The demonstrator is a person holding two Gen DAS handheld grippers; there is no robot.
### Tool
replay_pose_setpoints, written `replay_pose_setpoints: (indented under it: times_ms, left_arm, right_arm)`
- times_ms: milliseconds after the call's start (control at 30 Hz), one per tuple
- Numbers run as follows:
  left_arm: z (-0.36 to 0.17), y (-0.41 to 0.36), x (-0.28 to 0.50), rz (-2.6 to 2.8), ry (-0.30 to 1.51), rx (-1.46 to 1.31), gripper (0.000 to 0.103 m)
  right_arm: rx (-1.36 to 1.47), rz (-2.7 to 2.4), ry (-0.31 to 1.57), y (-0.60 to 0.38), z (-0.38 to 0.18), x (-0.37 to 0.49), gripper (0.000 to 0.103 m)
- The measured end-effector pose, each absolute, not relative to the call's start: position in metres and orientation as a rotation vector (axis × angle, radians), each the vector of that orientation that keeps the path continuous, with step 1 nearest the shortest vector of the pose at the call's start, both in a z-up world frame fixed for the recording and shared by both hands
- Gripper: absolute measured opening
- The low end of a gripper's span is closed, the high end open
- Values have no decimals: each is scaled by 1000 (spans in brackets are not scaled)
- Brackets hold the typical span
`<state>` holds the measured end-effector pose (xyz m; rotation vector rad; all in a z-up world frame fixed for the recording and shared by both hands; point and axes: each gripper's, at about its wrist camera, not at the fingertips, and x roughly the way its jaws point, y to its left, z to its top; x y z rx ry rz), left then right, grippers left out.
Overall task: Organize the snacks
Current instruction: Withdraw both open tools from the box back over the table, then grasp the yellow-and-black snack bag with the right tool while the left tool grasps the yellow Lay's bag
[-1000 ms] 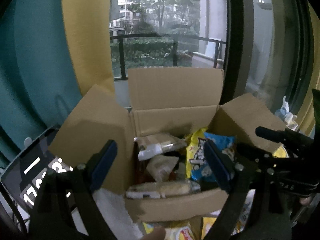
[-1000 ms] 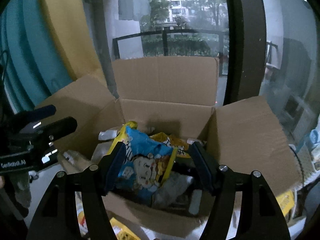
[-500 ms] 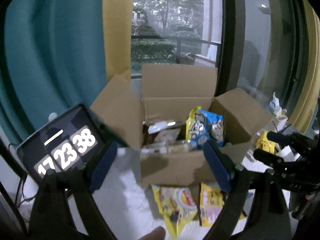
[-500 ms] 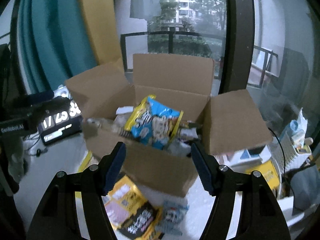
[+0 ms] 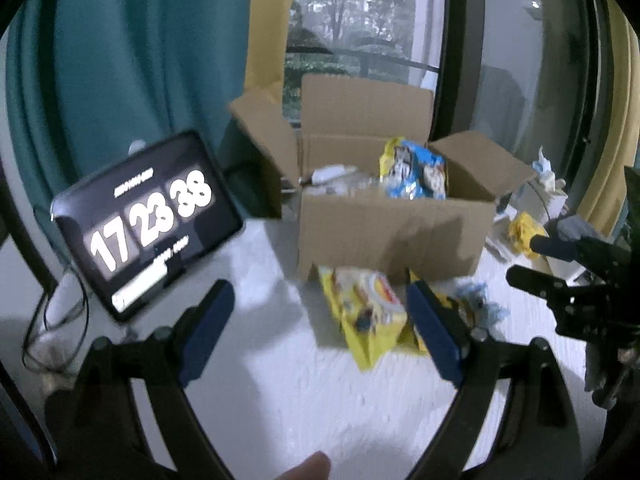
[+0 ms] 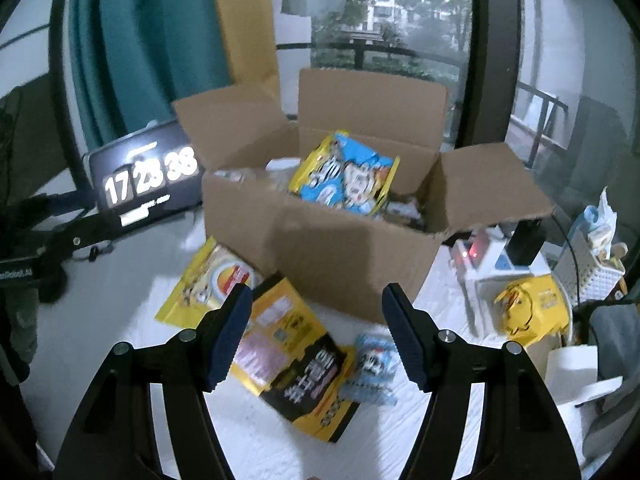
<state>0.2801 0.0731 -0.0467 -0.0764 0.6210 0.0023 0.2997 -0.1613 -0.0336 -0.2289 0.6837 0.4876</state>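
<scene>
An open cardboard box (image 5: 394, 232) (image 6: 328, 248) stands on the white table, holding a blue-and-yellow snack bag (image 5: 416, 172) (image 6: 348, 176) and paler packets. In front of it lie a yellow snack bag (image 5: 366, 312) (image 6: 212, 284), a yellow-and-black bag (image 6: 296, 356) and a small blue packet (image 6: 372, 368). My left gripper (image 5: 316, 328) is open and empty, above the table before the box. My right gripper (image 6: 318, 332) is open and empty, above the yellow-and-black bag; it also shows at the right of the left wrist view (image 5: 568, 280).
A tablet showing a clock (image 5: 144, 220) (image 6: 148, 176) leans left of the box, with cables beside it. Right of the box are a yellow object (image 6: 528, 308), a white basket (image 6: 592, 268) and white boxes. Teal and yellow curtains and a window lie behind.
Both grippers have pulled back and up from the box, empty. The blue-and-yellow bag that was between the right fingers a second ago now lies in the box. Table packets have come into view.
</scene>
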Motion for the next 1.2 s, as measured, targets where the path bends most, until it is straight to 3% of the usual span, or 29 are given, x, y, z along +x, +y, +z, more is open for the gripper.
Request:
replay_pose_setpoints:
  times_ms: [600, 1133, 1200]
  left_arm:
    - [-125, 79, 235, -6, 761, -149, 89]
    - [-125, 73, 265, -19, 783, -139, 89]
    - [-124, 72, 271, -19, 783, -140, 89]
  right_arm:
    - [-375, 513, 781, -135, -104, 269, 71]
    - [-487, 543, 849, -125, -145, 311, 71]
    - [-469, 567, 866, -126, -147, 316, 61]
